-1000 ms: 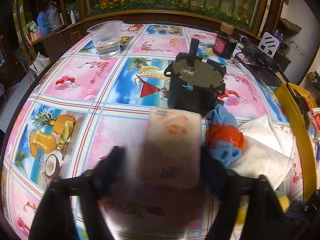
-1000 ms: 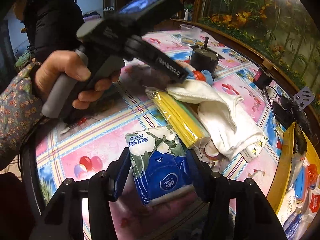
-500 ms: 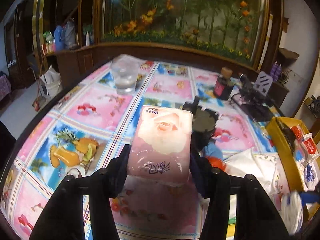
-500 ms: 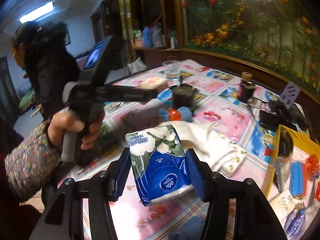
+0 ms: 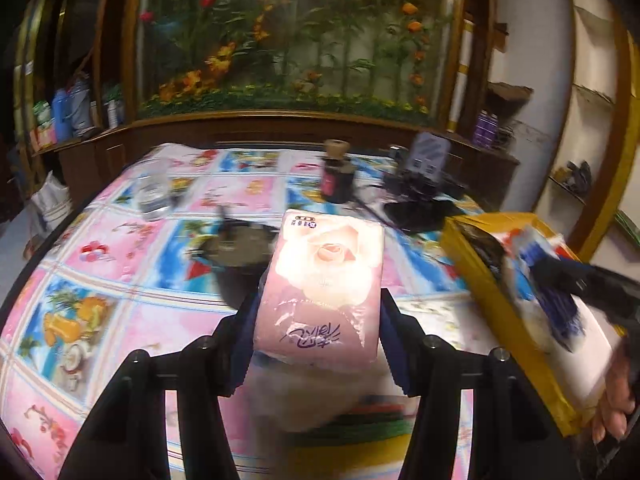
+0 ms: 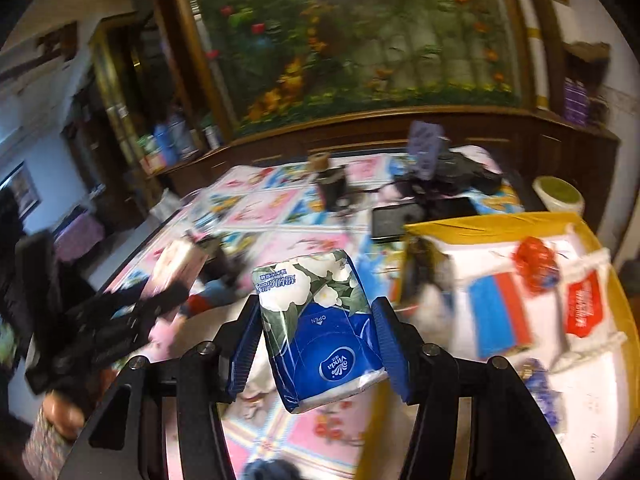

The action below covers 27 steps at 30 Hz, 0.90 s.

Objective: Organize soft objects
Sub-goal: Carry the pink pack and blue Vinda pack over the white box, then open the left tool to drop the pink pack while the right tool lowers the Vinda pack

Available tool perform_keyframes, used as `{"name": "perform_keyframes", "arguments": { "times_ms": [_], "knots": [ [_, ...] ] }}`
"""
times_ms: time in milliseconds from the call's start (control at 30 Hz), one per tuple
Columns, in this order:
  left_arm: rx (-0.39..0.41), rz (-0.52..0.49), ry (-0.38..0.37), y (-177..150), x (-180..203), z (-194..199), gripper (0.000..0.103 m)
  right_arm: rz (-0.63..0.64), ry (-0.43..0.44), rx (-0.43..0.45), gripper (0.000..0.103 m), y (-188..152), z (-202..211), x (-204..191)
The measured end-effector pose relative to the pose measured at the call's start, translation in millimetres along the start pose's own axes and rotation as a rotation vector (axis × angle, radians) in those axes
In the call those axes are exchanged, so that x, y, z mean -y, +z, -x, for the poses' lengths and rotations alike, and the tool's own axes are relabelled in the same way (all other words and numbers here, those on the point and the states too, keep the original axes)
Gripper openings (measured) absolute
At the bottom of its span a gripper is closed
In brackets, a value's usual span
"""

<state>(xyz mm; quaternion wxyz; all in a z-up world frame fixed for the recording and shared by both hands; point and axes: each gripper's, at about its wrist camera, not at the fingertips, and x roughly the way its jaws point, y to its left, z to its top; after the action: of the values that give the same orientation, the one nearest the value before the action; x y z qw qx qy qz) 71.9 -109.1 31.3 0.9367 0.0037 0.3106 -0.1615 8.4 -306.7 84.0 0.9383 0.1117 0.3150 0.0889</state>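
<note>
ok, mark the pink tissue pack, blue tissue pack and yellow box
pink tissue pack [image 5: 320, 292], left wrist view, rose print.
blue tissue pack [image 6: 320, 320], right wrist view, front face.
yellow box [image 6: 480, 222], right wrist view, far rim.

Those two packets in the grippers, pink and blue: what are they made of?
Both look like soft tissue packs in thin glossy plastic film. The pink packet shows crinkles and a shine on its printed rose; the blue packet has wrinkled film, a printed "OPEN" flap and dents where the fingers press. The contents stay hidden.
</note>
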Motion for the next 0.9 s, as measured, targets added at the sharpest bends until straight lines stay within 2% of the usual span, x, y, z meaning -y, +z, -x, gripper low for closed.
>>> {"name": "perform_keyframes", "arguments": {
  "times_ms": [267,467,700,900],
  "knots": [
    [-0.045,-0.127,-0.177,-8.2,100.9,-7.3,0.055,-0.195,-0.140,-0.011,0.059,7.5,13.8,67.0],
    [-0.121,-0.125,-0.298,-15.8,147.8,-14.4,0.055,-0.288,-0.222,0.016,0.059,8.5,32.2,103.4],
    [-0.193,-0.118,-0.349,-22.4,165.4,-24.9,0.055,-0.326,-0.288,-0.011,0.059,5.4,37.4,130.4],
    [-0.211,-0.154,-0.342,-29.2,177.9,-28.2,0.055,-0.335,-0.313,-0.050,0.059,3.6,30.1,136.6]
  ]
}}
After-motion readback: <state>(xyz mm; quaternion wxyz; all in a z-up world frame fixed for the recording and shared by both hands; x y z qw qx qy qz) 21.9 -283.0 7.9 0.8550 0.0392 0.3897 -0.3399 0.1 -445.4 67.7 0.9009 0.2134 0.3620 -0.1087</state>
